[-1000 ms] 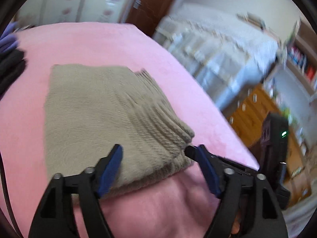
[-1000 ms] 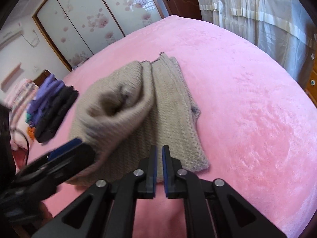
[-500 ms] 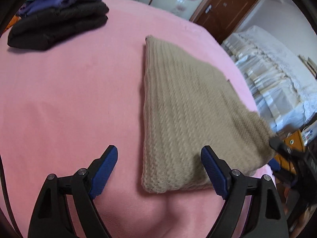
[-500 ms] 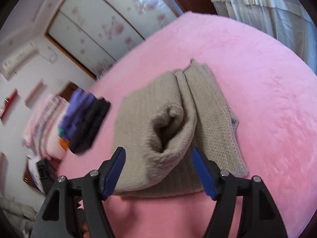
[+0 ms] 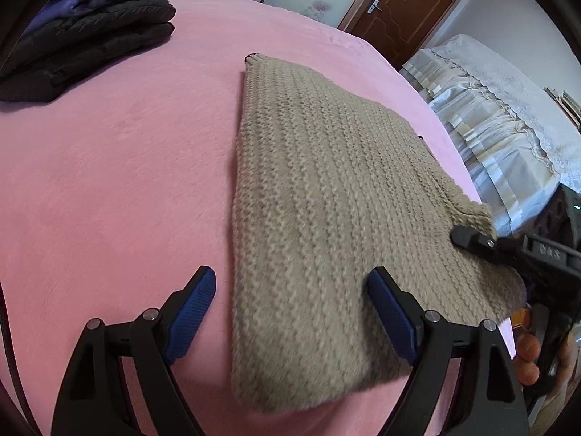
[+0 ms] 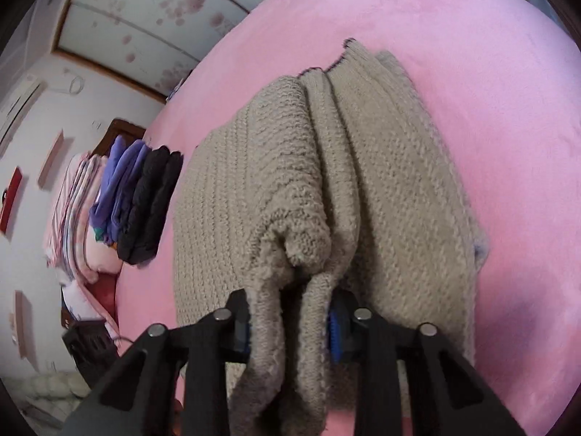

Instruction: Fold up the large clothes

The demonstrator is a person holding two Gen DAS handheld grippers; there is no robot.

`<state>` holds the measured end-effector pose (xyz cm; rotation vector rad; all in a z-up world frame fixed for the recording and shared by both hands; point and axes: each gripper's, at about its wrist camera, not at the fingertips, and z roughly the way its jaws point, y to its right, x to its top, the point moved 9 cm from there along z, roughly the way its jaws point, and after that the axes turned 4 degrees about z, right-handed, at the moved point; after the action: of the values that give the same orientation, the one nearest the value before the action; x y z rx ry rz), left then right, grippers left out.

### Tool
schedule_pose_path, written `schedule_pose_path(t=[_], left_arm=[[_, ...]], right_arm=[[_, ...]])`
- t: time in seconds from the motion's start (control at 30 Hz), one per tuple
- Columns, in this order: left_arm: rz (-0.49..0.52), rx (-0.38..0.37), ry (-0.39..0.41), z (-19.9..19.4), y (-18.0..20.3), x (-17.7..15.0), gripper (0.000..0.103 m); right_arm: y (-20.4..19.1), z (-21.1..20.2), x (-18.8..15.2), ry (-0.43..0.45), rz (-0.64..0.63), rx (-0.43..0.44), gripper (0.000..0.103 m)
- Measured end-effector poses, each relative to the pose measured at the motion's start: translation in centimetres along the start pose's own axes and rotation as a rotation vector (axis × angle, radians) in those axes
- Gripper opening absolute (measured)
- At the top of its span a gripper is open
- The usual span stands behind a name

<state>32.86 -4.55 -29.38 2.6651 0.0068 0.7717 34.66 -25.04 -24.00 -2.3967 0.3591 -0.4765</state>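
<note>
At ten o'clock in my left view a pile of folded dark and purple clothes (image 5: 87,32) sits on the pink bed (image 5: 120,167). My left claw (image 5: 290,312) hangs released, its pads straddling the near left edge of the folded beige knit sweater (image 5: 326,196), which lies at the centre of the bed. At three o'clock my right claw (image 6: 290,323) is closing on a bunched fold of the sweater's near edge, the knit pinched between its pads.
</note>
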Motion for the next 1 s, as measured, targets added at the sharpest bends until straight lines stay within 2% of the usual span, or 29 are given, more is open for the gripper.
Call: schedule_pose_path(t=[0.07,0.2,0.3,0.37,0.53,0.67,0.77,0.9,1.0], left_arm=[[0.0,-0.006,0.007,-0.1,0.5,0.4,0.085],[0.026,-0.027,0.038,-0.7,1.7,1.0,0.085],[0.066,-0.034,0.051,-0.7,3.1,1.3,0.085],[0.101,-0.035,0.051,-0.4,4.1,1.4,0.085],[0.198,0.032,0.036,0.9,5.7,0.8,0.085],[0.242,0.082,0.027,1.9,5.7,0.3,0.088],[0.217,0.07,-0.019,2.9,5.1,-0.2,0.089],[0.156,0.023,-0.052,2.7,4.1,-0.2,0.089],[0.16,0.017,-0.032,0.6,3.7,0.1,0.089]], right_arm=[[-0.7,-0.9,-0.2,0.038,-0.068,-0.015,0.019],[-3.1,-4.2,-0.7,0.177,-0.209,-0.033,0.018],[-3.1,-6.7,-1.0,0.274,-0.25,-0.062,0.018],[-2.0,-7.5,-1.0,0.301,-0.248,-0.083,0.018],[3.4,-5.7,-1.3,0.249,-0.141,-0.133,0.018],[6.3,-3.9,-1.9,0.225,-0.051,-0.102,0.019],[6.2,-3.6,-2.0,0.231,-0.065,-0.117,0.02],[5.6,-4.0,-2.1,0.195,-0.086,-0.142,0.029],[4.7,-5.3,-2.1,0.195,-0.107,-0.207,0.033]])
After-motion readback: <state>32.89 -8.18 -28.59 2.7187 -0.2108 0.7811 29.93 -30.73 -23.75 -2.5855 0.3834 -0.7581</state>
